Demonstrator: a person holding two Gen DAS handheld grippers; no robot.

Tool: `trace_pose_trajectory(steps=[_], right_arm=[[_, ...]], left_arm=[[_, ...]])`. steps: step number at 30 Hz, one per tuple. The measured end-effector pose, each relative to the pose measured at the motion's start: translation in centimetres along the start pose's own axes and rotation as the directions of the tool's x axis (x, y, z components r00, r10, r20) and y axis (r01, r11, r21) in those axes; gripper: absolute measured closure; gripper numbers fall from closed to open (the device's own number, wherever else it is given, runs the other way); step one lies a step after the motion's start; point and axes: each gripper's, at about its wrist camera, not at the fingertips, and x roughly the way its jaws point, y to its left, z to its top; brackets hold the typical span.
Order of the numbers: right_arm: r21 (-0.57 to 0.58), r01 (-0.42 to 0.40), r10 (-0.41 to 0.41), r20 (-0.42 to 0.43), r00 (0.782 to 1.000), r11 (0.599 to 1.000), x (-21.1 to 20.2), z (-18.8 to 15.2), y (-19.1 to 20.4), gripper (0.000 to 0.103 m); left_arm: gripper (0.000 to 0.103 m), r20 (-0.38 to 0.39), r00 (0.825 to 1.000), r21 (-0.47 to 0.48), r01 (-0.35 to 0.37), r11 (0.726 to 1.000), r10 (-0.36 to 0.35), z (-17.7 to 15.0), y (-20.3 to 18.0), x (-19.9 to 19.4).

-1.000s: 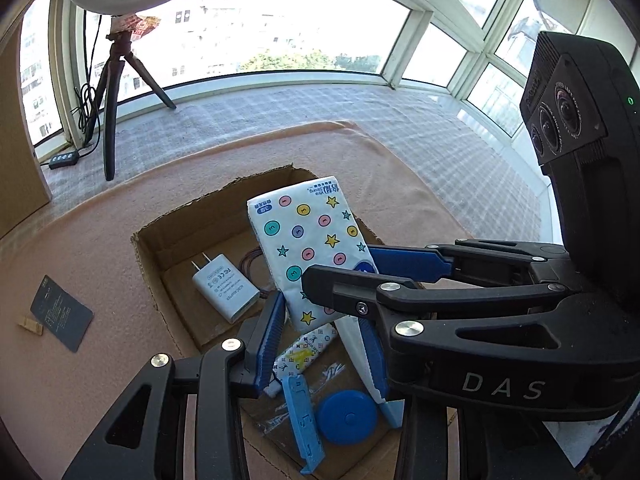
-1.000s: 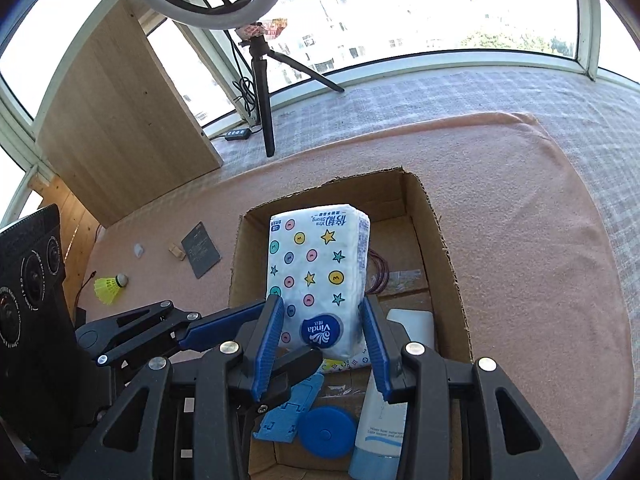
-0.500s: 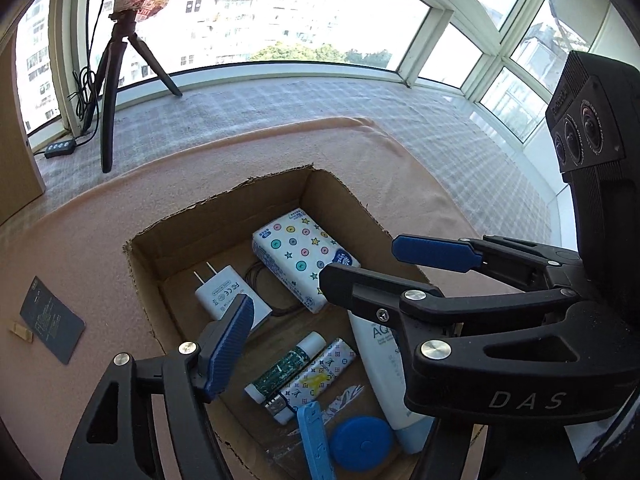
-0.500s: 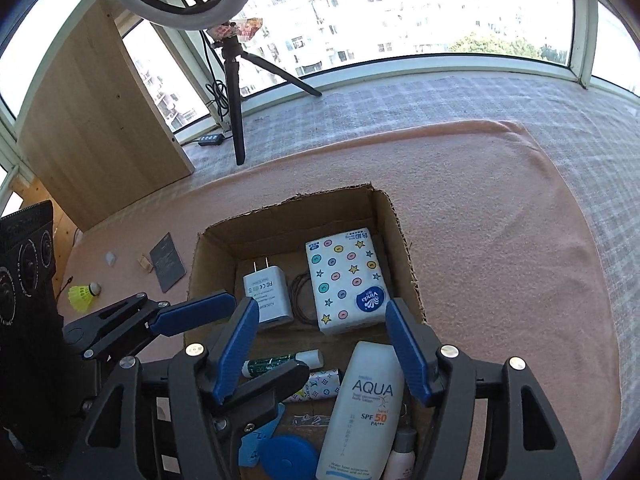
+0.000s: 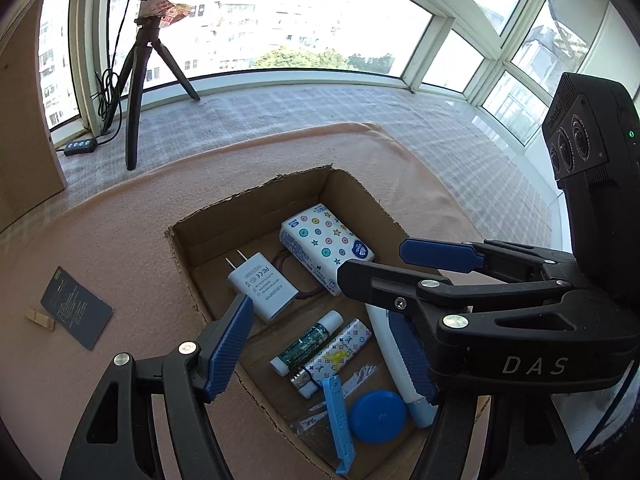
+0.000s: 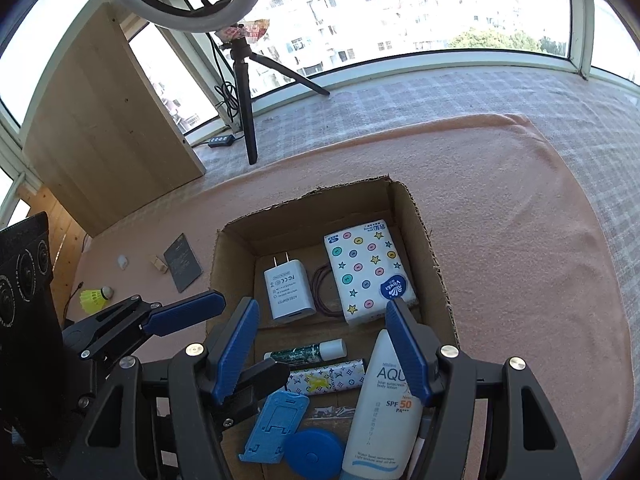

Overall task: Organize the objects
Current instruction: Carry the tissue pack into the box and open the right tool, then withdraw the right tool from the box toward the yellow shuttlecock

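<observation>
- My left gripper (image 5: 320, 344) hangs over the cardboard box (image 6: 442, 280) with its jaws spread and nothing between the pads.
- My right gripper (image 6: 324, 344) is spread too and empty, hovering above the near half of the box.
- The tissue pack (image 6: 368, 270) lies flat at the box's far end, about 1 o'clock from my right gripper, snug against the right wall.
- Just beside it at 12 o'clock sits the white charger (image 6: 289, 290), with a thin coiled cable (image 6: 322, 290) between the two.
- Nearer me are a green tube (image 6: 306, 350), a patterned tube (image 6: 326, 376), the sunscreen (image 6: 386, 408), a blue stand (image 6: 274, 422) and a blue round case (image 6: 314, 452).
- I judge the box is nearly packed; loose items remain out on the pink cloth (image 6: 520, 260) at 9 to 10 o'clock: a dark card (image 6: 183, 262), a yellow shuttlecock (image 6: 94, 298), a small wooden clip (image 6: 160, 264).
- To do the next step well, I'd lift both grippers straight up first, so neither pad catches the box wall or the sunscreen.
- Then I'd send the left gripper for the card, approaching low along an edge, since a flat card is hard to pinch off soft cloth.
</observation>
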Motion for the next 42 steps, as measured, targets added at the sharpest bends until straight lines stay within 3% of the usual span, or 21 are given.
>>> trace_pose_trajectory(steps=[10,21,32,42], right_arm=[[-0.019,-0.038,0.038,0.011,0.999,0.999,-0.8,-1.1,3.7,0.041],[-0.076,-0.117,0.116,-0.012,0.993,0.99,0.5,-1.4,11.0,0.041],[-0.156,-0.19,0.181,-0.068,0.981,0.969,3.7,-1.8,19.5,0.041],[-0.203,-0.247,0.225,-0.128,0.966,0.948,6.8,-2.2,26.3,0.041]], left_arm=[[0.03,0.028,0.998,-0.048,-0.061,0.997,0.062,-2.8,4.3,-4.6],[0.03,0.067,0.986,-0.149,-0.144,0.978,0.155,-6.6,11.6,-11.2],[0.03,0.072,0.965,-0.295,-0.22,0.93,0.251,-11.3,20.2,-17.1],[0.03,0.065,0.945,-0.426,-0.263,0.866,0.32,-15.8,27.4,-21.4]])
